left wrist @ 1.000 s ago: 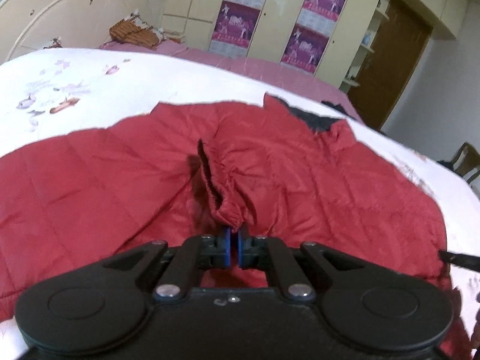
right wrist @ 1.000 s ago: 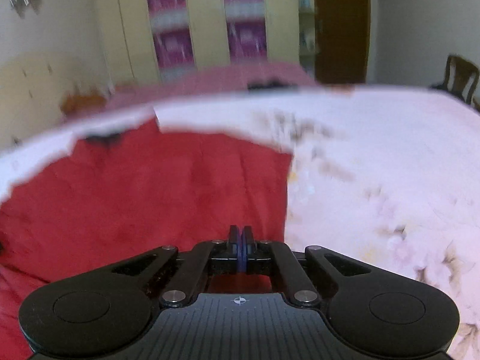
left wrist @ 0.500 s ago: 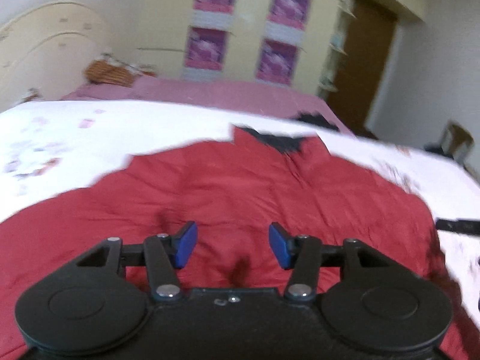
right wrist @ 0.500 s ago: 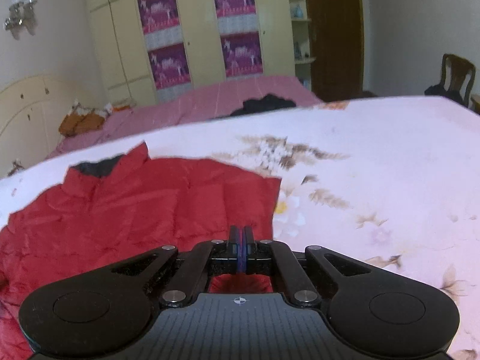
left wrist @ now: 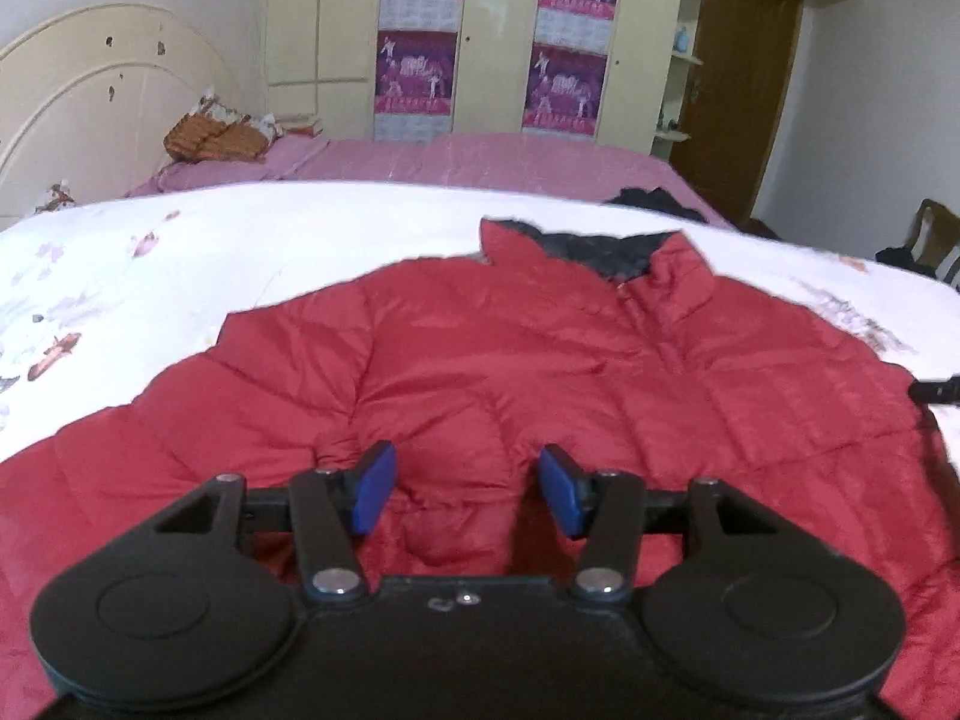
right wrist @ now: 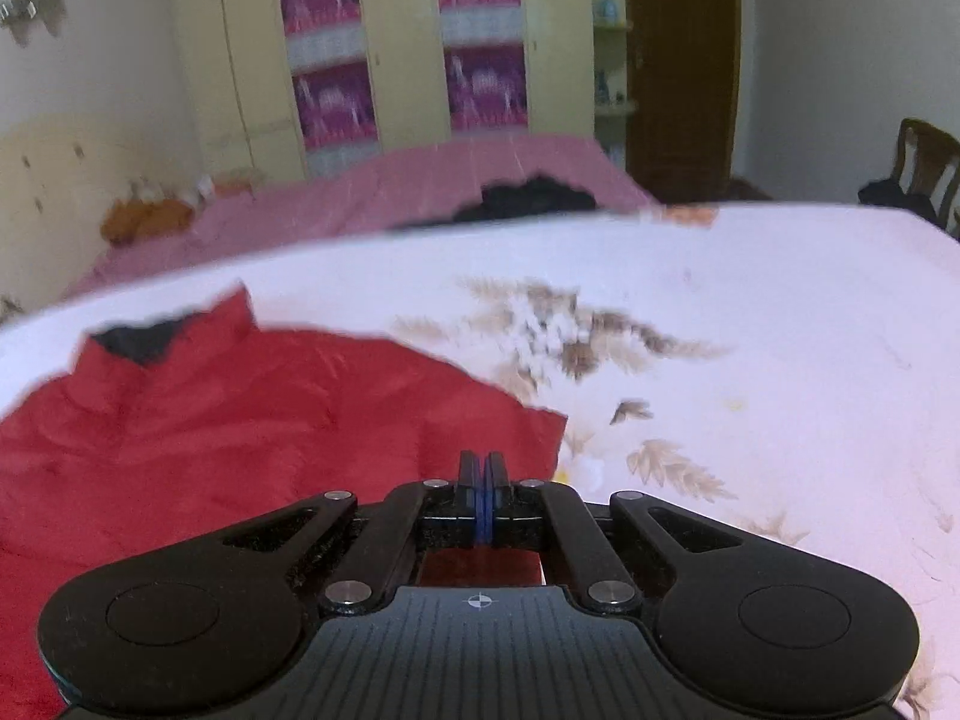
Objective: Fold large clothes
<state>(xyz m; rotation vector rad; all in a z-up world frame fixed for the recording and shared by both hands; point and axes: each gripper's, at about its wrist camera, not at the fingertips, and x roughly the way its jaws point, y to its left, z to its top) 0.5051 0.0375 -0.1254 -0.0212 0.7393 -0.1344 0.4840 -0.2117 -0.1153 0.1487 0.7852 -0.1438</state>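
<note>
Left wrist view
Your left gripper point(left wrist: 467, 489): blue pads point(left wrist: 373, 486) spread wide apart, nothing between them; it hangs over the jacket's mid-body.
Red quilted jacket point(left wrist: 540, 360): lies spread on the white floral bedspread point(left wrist: 180, 252), dark-lined collar point(left wrist: 600, 249) at the far end. Its near hem is hidden behind the gripper body; both side edges are cut off by the frame.
Right edge: a small dark object point(left wrist: 936, 390), too little showing to identify.

Right wrist view
Your right gripper point(right wrist: 482, 480): pads pressed together. Whether fabric is pinched between them cannot be told, since the tips sit over the jacket's right edge.
Jacket point(right wrist: 240, 432): blurred, occupying the left half of the bedspread point(right wrist: 750, 360); its lower part is hidden by the gripper.
Background: wardrobe with purple posters point(right wrist: 330, 90), soft-focused.
</note>
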